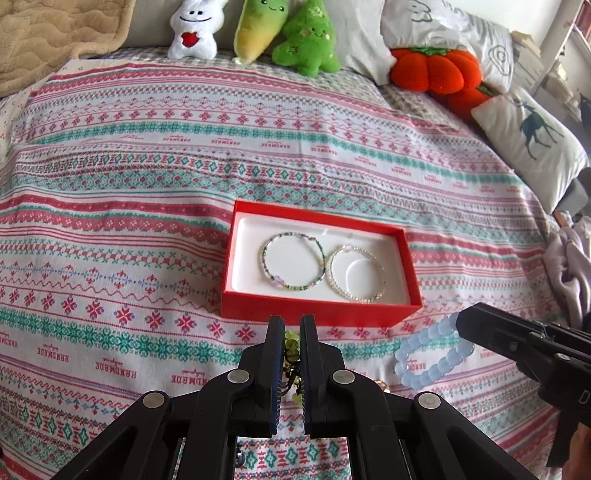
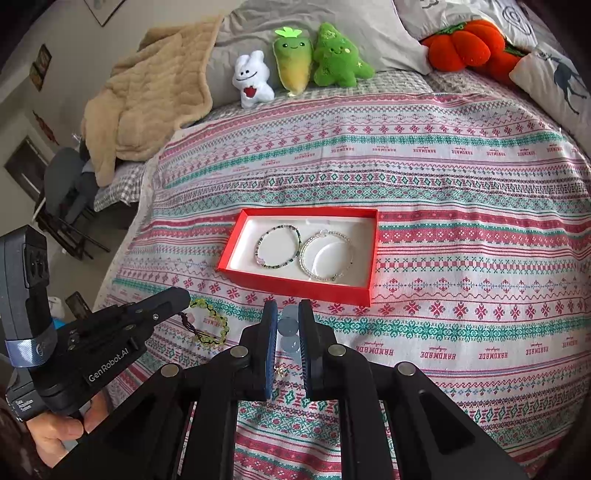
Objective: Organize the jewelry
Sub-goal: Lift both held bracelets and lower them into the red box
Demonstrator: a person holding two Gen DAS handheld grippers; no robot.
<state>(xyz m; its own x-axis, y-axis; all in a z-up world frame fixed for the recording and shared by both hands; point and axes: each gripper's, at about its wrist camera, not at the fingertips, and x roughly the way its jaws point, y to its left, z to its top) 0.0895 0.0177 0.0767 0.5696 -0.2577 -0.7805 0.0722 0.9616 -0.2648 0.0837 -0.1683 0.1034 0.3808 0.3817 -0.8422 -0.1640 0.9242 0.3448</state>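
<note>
A red box (image 1: 317, 314) (image 2: 295, 288) with a white liner lies on the patterned bedspread. In it lie a green-beaded bracelet (image 1: 293, 264) (image 2: 279, 245) and a white pearl bracelet (image 1: 356, 273) (image 2: 327, 254). My left gripper (image 1: 291, 328) is shut on a yellow-green bead bracelet (image 1: 290, 343) (image 2: 212, 325), just in front of the box. My right gripper (image 2: 288, 314) is shut on a pale blue bead bracelet (image 2: 288, 328) (image 1: 432, 350), also just before the box; it shows in the left wrist view (image 1: 461, 321) at right.
Plush toys (image 1: 255, 29) (image 2: 303, 59) and an orange pumpkin cushion (image 1: 436, 70) line the bed's far side. A deer pillow (image 1: 532, 140) lies at right, a beige blanket (image 2: 147, 88) at far left. A small gold item (image 2: 279, 371) lies under the right gripper.
</note>
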